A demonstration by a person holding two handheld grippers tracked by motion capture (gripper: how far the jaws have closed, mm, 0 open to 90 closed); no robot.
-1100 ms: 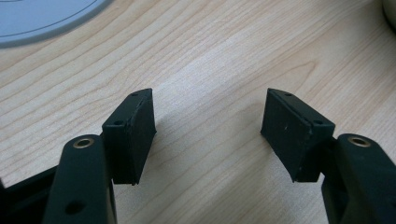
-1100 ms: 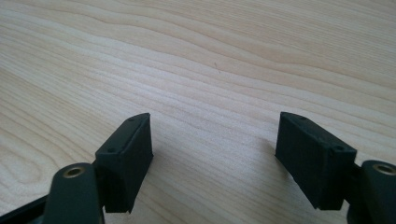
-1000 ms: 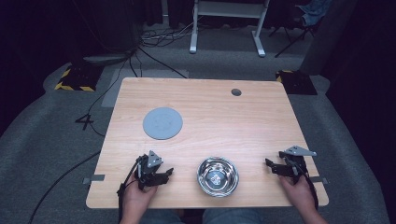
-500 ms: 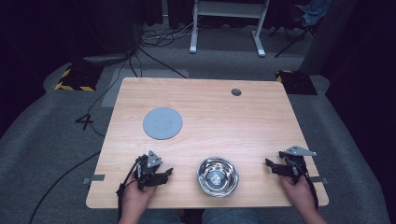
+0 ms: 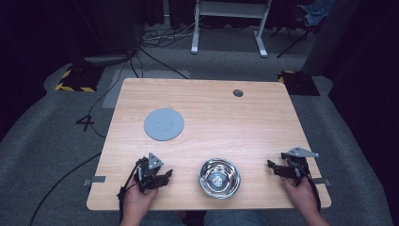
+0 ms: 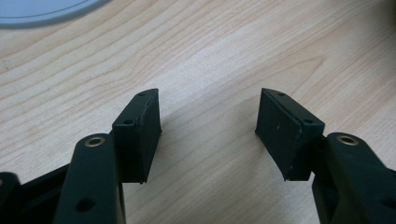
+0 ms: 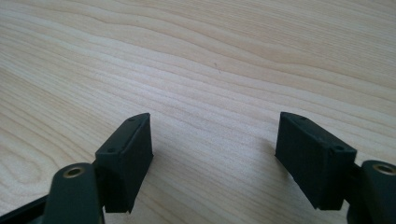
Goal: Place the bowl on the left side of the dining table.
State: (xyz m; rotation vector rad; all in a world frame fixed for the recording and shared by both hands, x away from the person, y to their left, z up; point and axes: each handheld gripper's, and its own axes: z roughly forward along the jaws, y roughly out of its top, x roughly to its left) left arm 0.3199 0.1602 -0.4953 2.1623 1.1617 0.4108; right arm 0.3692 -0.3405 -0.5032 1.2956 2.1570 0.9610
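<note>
A shiny steel bowl (image 5: 219, 177) stands near the front edge of the wooden table (image 5: 226, 122), between my two grippers. My left gripper (image 5: 162, 174) rests low over the wood to the left of the bowl. Its jaws are open (image 6: 208, 100), have just been closing a little, and have only bare wood between them. A flat grey disc (image 5: 163, 124) lies beyond it, and its edge (image 6: 42, 9) shows in the left gripper view. My right gripper (image 5: 273, 168) sits to the right of the bowl, open (image 7: 217, 121) over bare wood.
A small dark round hole (image 5: 238, 92) marks the table's far right part. Cables (image 5: 141, 52) and a white desk frame (image 5: 226, 19) lie on the grey floor beyond the table. Black-and-yellow striped blocks (image 5: 75, 80) sit by the far corners.
</note>
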